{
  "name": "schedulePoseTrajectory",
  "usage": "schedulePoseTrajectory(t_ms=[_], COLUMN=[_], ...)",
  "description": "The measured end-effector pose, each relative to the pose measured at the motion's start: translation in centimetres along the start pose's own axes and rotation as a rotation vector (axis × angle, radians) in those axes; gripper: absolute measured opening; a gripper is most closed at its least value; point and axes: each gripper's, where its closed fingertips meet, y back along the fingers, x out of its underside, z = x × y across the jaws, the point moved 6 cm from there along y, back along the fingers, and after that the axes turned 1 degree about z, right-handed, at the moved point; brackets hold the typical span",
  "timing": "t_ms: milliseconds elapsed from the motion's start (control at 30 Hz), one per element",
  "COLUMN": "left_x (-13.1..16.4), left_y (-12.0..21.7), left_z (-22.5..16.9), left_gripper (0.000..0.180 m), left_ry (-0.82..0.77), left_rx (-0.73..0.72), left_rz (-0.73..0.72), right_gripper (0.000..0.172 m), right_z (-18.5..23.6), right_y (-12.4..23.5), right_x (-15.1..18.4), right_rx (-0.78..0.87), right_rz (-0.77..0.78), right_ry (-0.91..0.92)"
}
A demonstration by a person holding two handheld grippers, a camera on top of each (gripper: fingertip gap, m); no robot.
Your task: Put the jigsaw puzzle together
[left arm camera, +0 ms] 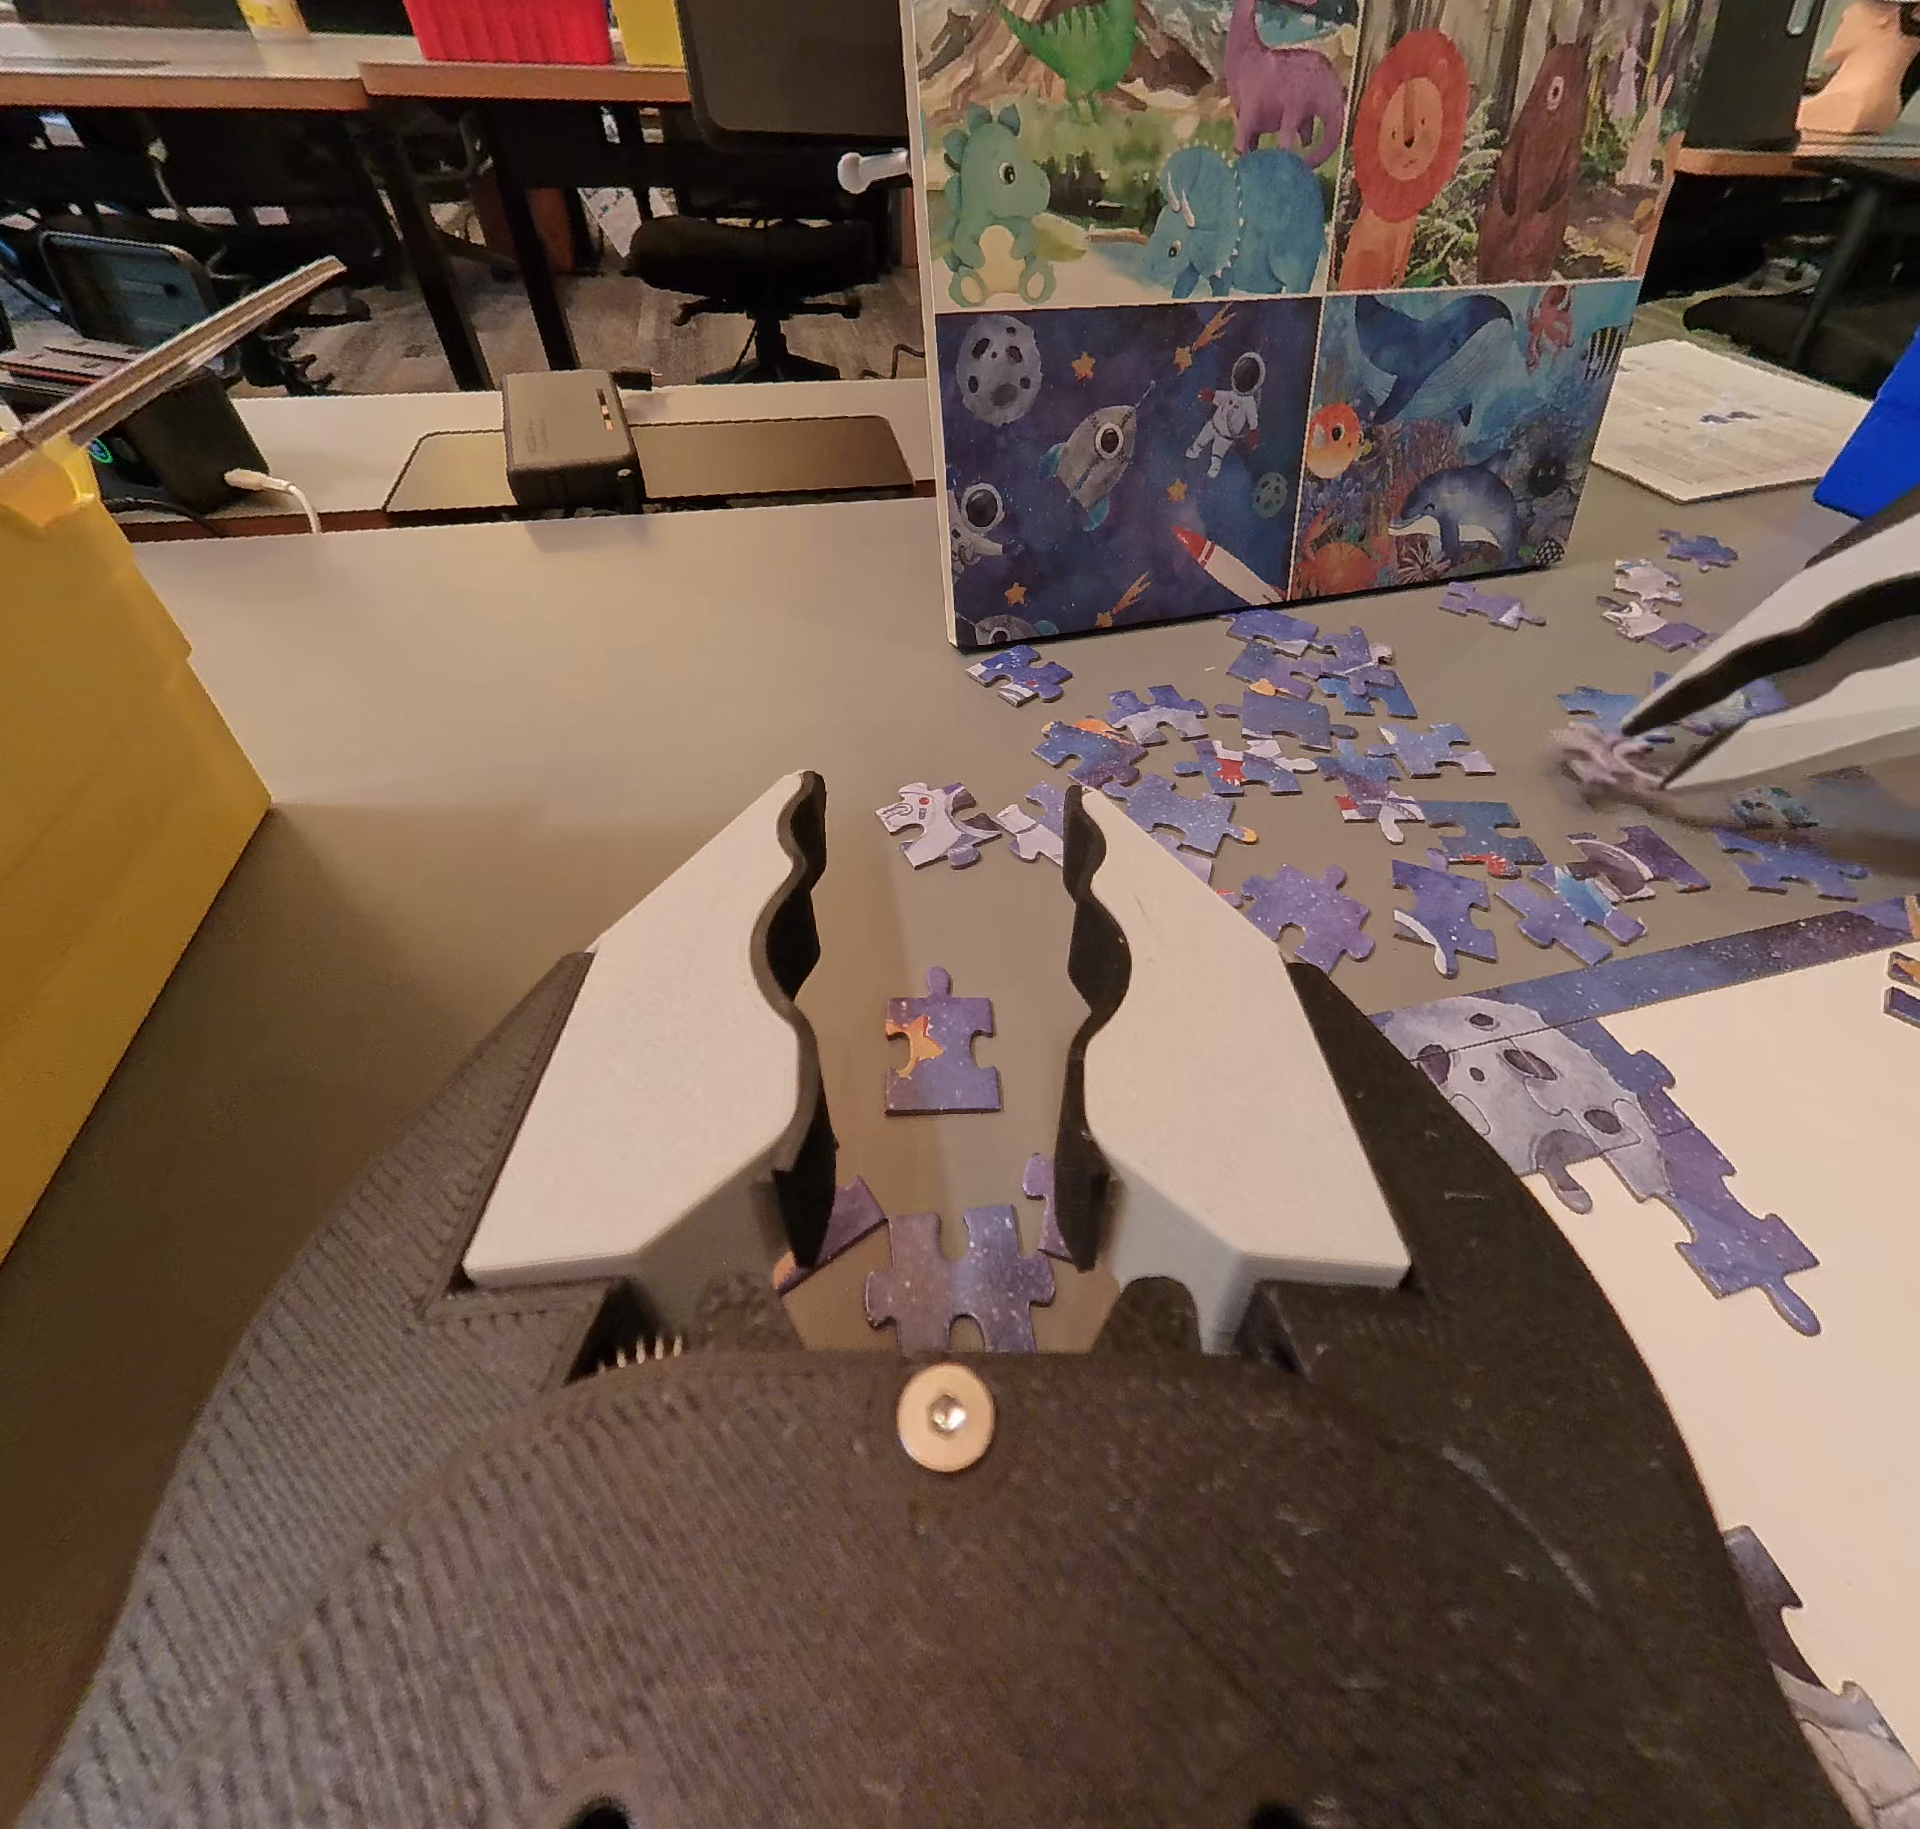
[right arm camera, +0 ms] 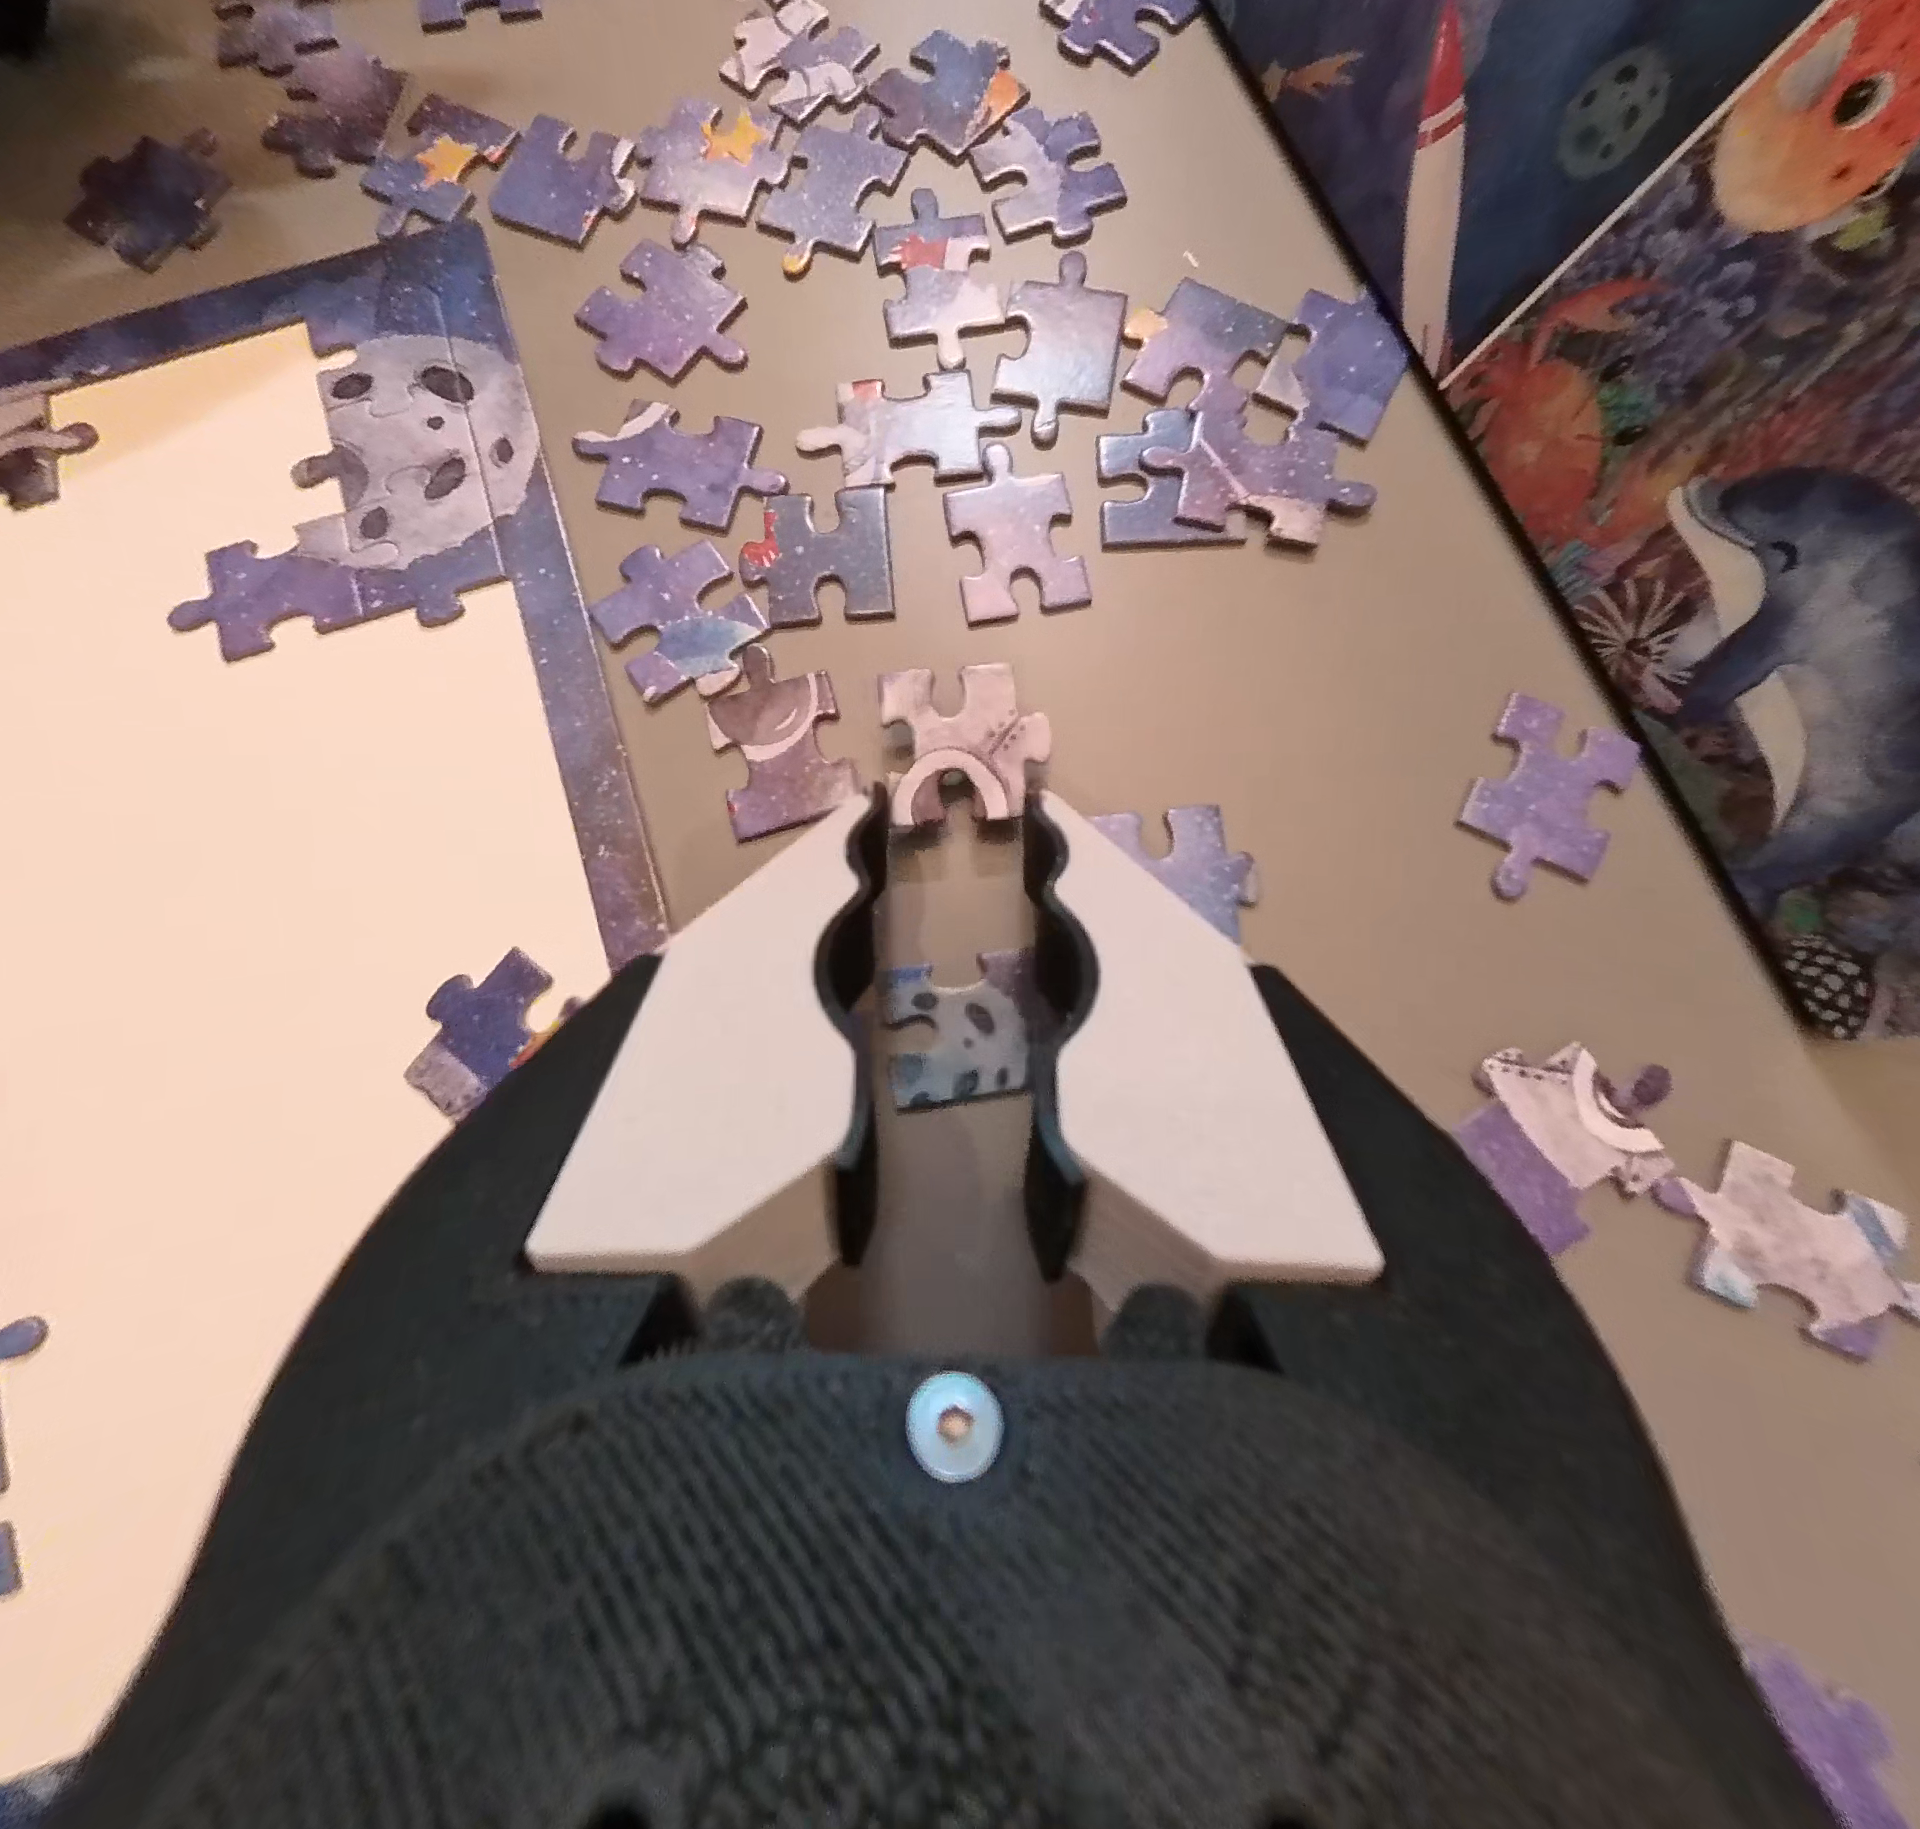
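While the right gripper (right arm camera: pixel 956 803) is gripping a pale grey-and-white puzzle piece (right arm camera: pixel 961 740) at the tips of its jaws, both pads pressing on the piece's near edge, the piece is sticking out forward over the grey desk (right arm camera: pixel 1299 740). Just to its left a purple piece with a white arc (right arm camera: pixel 774 751) is lying flat, and a moon-patterned piece (right arm camera: pixel 956 1047) is lying on the desk beneath the fingers. Ahead, a loose spread of purple and blue pieces (right arm camera: pixel 883 325) is covering the desk, between the partly assembled puzzle frame (right arm camera: pixel 540 491) on the left and the upright puzzle box (right arm camera: pixel 1714 429) on the right.

The left gripper (left arm camera: pixel 945 813) is hanging over the desk with its jaws standing wide apart and holding nothing. A purple piece with an orange star (left arm camera: pixel 940 1052) is lying flat on the desk below the gap, touching neither finger. A yellow bin (left arm camera: pixel 94 740) is sitting at the far left.
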Motion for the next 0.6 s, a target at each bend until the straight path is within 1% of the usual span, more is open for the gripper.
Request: schedulePoseTrajectory(t_ms=[67,200,300,467,600], left_x=[0.0,0.0,0.0,0.0,0.0], left_y=[0.0,0.0,0.0,0.0,-0.1], left_z=[0.0,0.0,0.0,0.0,0.0], left_gripper=[0.044,0.044,0.044,0.044,0.044], left_ry=[0.000,-0.001,0.003,0.002,-0.002], left_rx=[0.000,-0.001,-0.001,0.001,-0.002], left_rz=[0.001,0.000,-0.002,0.001,0.004], right_gripper=[0.024,0.025,0.027,0.027,0.027], right_z=[-0.3,-0.3,0.0,1.4,2.7], right_y=[0.0,-0.5,-0.2,0.7,1.6], right_x=[0.0,0.1,-0.4,-1.1,-1.0], right_rx=[0.032,0.043,0.070,0.071,0.080], right_rz=[-0.002,-0.015,-0.031,-0.098,-0.115], right_ry=[-0.007,-0.004,0.011,0.014,0.030])
